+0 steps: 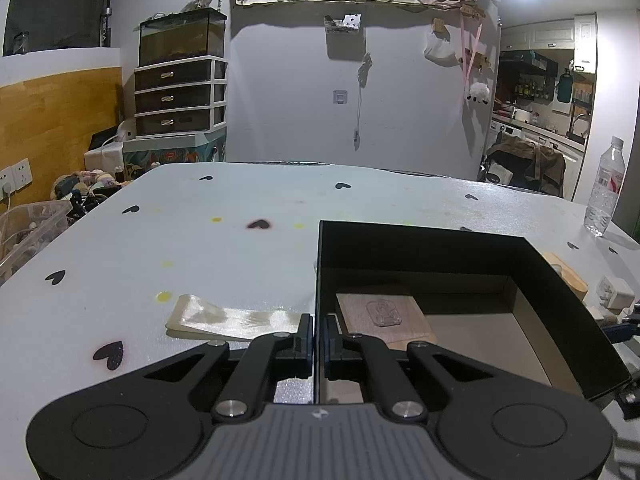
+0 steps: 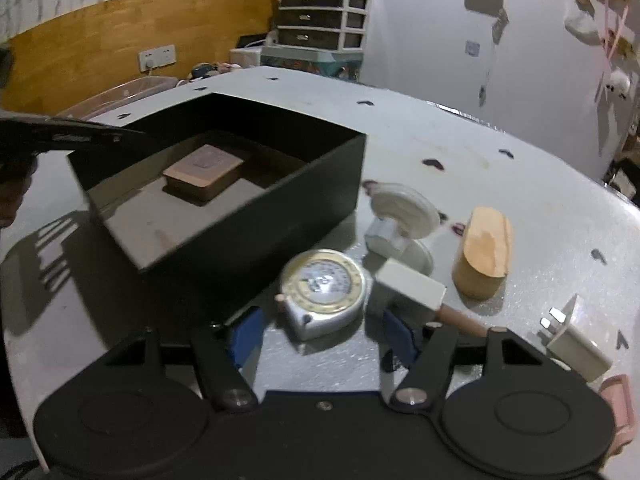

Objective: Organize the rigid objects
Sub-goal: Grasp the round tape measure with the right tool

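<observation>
You are mid-sort: one wooden block (image 2: 204,172) already lies in the black box (image 2: 256,216), and the rest wait on the surface (image 2: 500,168) beside it. Your left tongs (image 1: 316,338) are closed on the box's near wall, steadying it. Your right tongs (image 2: 320,330) are spread wide and empty, with the round tape measure (image 2: 324,292) lying between the blue pads (image 2: 246,334), just ahead of them. The next move probably calls for easing forward, squeezing across its case, then lifting it over the box wall. The white mallet (image 2: 410,288) touches it, so close carefully.
</observation>
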A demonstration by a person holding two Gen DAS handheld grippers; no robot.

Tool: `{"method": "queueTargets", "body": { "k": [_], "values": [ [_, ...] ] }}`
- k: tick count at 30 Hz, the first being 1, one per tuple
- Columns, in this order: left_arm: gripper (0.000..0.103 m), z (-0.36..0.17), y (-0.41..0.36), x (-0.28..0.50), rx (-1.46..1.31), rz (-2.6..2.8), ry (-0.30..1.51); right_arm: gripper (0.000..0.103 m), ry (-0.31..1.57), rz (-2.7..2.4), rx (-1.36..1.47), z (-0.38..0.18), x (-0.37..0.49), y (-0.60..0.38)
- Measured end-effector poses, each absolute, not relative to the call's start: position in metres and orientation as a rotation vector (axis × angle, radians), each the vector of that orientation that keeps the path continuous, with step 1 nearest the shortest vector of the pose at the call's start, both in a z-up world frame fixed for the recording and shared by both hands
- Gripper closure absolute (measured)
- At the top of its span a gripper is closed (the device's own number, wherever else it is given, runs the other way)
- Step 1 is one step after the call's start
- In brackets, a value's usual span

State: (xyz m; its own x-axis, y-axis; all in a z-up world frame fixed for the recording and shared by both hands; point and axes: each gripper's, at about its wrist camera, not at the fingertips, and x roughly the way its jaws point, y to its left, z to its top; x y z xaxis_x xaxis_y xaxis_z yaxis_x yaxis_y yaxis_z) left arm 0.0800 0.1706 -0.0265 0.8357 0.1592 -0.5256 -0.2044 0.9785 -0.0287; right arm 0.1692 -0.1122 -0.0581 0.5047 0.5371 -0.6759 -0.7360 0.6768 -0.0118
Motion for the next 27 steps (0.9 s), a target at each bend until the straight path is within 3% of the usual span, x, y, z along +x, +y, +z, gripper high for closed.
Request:
{"method": "queueTargets", "body": {
  "k": [14, 27],
  "values": [
    [0.099, -0.028, 0.171, 0.081, -0.093, 0.188, 0.55, 0.048, 0.711, 0.798, -0.249, -0.055, 0.181, -0.115],
    [0.099, -0.03, 0.172, 0.084, -0.105, 0.184, 0.559, 0.048, 0.585, 0.806, -0.075, 0.018, 0.173, -0.13]
  ]
}}
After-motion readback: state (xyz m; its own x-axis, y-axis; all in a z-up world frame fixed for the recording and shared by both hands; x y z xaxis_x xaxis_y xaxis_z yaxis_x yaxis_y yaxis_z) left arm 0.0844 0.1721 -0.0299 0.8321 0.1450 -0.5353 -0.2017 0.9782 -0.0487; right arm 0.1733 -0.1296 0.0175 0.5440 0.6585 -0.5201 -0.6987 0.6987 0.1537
